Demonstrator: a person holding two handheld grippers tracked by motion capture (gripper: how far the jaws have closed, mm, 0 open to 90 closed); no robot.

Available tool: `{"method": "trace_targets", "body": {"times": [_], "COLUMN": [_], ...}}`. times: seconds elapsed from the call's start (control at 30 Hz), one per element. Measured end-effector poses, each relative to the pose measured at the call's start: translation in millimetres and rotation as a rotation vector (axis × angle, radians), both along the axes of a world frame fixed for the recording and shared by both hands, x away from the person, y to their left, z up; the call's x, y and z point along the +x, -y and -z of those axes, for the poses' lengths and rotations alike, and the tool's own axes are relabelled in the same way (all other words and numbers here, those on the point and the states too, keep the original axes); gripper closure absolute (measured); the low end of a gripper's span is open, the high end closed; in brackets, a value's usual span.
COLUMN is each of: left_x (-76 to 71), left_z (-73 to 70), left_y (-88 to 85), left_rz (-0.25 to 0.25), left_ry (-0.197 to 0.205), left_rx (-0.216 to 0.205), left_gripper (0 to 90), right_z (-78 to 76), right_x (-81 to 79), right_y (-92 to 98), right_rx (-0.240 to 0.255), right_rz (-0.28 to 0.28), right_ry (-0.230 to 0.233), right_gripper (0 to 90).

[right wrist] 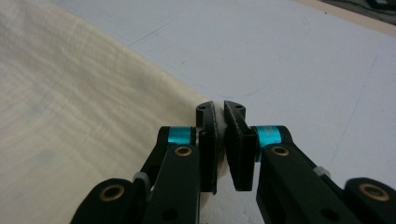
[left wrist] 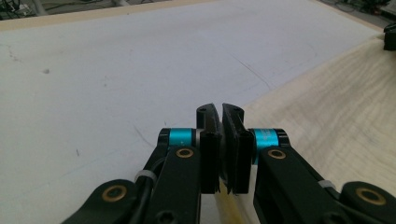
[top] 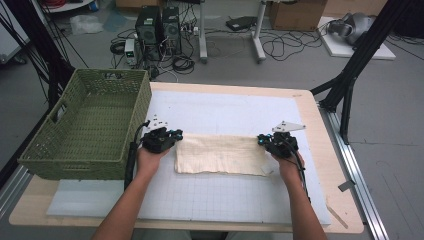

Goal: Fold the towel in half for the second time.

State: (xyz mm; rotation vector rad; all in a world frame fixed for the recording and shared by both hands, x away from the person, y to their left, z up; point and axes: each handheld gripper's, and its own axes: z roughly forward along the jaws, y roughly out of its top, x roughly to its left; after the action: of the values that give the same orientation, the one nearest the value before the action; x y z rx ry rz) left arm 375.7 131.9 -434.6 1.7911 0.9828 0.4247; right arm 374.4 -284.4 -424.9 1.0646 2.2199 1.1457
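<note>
Table (top: 320, 200) with a white gridded mat (top: 225, 195) on top; green woven basket (top: 90, 125) sits on the left end, looks empty from the high view. On the mat, roughly centre, lies the cream cloth (top: 220, 154), a long flat band running left to right, apparently already folded once along its length since it reads as a narrow strip with a doubled near edge; that is a judgement, layers are hard to count. Cloth lies well apart from the mat's near edge and just beside the basket's right wall

Left gripper (top: 170, 137) is at the cloth's left short end, right gripper (top: 270, 141) at its right short end, one hand each. In the left gripper view the jaws are clenched tight, pads nearly meeting, and a yellowish sliver under them looks like cloth (left wrist: 336, 116) edge pinched in; cannot be sure. In the right gripper view the jaws are likewise clamped, the cloth (right wrist: 70, 116) border running right into the pads, so likely pinching the corner

Progress guess: folding is midway. Lengthwise fold looks done, both ends look gripped, not lifted yet. Left to do: bring one end over to the other, flatten, then probably drop the bundle into the basket
</note>
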Motion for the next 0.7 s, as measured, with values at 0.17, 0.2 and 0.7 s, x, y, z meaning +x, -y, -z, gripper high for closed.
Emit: {"method": "trace_targets", "body": {"times": [0.17, 0.2, 0.7], "left_x": [-4.9, -5.5, -23.3], "left_z": [0.7, 0.1, -6.3], "left_y": [-3.0, -3.3, -4.2], "left_rz": [0.014, 0.016, 0.064], "left_ry": [-0.002, -0.005, 0.0], "left_rx": [-0.017, -0.023, -0.02], "left_gripper": [85.2, 85.2, 85.2], "right_z": [-2.5, -2.8, -1.4], "right_x": [-3.4, -3.7, -23.2], "right_y": [-2.6, -2.5, 3.8], "right_rx": [-0.021, -0.021, 0.009], "right_rz": [-0.02, -0.021, -0.06], "right_ry": [0.019, 0.019, 0.046], "right_gripper": [84.2, 84.2, 83.9]}}
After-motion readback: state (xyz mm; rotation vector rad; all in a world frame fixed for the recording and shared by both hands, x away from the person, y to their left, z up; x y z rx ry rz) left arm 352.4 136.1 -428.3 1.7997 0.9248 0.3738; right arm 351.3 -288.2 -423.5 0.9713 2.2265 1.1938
